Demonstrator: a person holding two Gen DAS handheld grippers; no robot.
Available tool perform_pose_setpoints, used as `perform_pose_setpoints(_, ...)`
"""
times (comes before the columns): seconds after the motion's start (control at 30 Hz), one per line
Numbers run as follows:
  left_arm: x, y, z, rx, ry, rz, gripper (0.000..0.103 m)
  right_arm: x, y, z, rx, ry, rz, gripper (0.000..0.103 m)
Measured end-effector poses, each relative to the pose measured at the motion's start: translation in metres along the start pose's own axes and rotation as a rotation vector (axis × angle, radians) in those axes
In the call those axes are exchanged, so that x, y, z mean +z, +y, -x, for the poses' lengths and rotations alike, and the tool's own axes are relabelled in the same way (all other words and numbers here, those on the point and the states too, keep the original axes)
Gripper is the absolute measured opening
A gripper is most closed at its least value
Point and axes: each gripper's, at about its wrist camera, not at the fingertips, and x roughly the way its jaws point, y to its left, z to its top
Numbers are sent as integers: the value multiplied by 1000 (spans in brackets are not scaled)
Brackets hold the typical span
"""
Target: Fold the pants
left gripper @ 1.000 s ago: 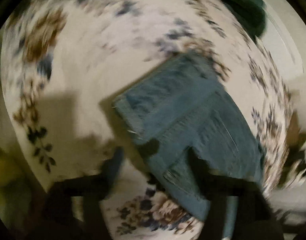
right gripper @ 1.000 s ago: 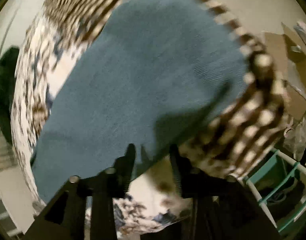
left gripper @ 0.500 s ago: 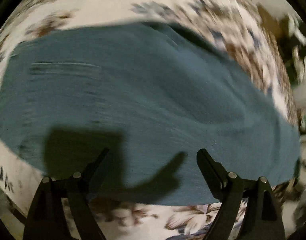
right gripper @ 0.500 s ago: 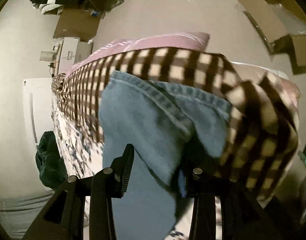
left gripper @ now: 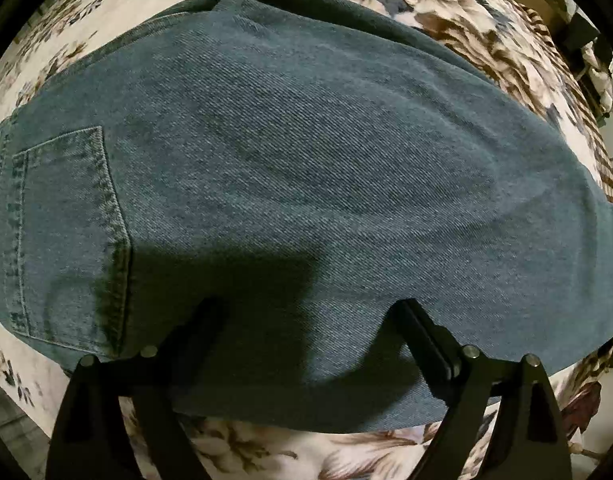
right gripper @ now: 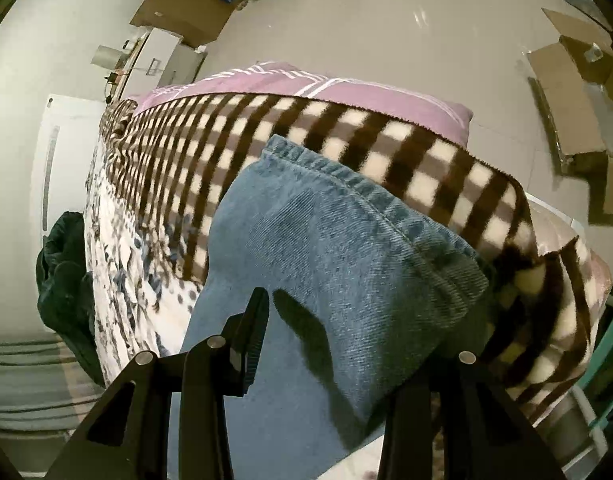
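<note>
One pair of blue jeans (left gripper: 306, 184) lies flat on the floral bedspread (left gripper: 486, 40), one back pocket (left gripper: 66, 236) at 9 o'clock. Left gripper (left gripper: 310, 316) fingers spread apart above the denim, holding nothing. Right gripper (right gripper: 346, 320): one finger (right gripper: 252, 328) visible, the other hidden under a raised hem (right gripper: 370, 196); cannot tell if clamped; one checkered blanket (right gripper: 386, 140) and one purple pillow (right gripper: 306, 84) at 12 o'clock.

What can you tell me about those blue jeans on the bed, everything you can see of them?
The jeans are mid-blue denim with a visible twill weave and paler stitching. They lie folded flat on a floral bedspread, one stitched back pocket showing. At the far end a hemmed leg rests on a brown-and-cream checked blanket. The left gripper hovers open above them; the right gripper straddles the leg end, open.
</note>
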Motion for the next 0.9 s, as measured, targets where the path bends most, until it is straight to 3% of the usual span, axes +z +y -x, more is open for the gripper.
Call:
perform_pose_setpoints(0.4,4,-21,-7,7,-8,11,91,2,5,-8,-15,30,28,39)
perform_pose_setpoints(0.5,3,-23,-7,11,-9,12,91,-1,12,-3,-46,7,73,11)
perform_pose_setpoints(0.53,2,-23,-7,12,-9,13,91,-3,15,1,-51,-6,91,8)
perform_pose_setpoints(0.73,2,-25,-10,18,-9,13,91,-8,31,45,-14,-107,192,6)
perform_pose_setpoints(0.9,1,-29,-13,23,-10,15,91,-7,21,39,-58,-66,214,6)
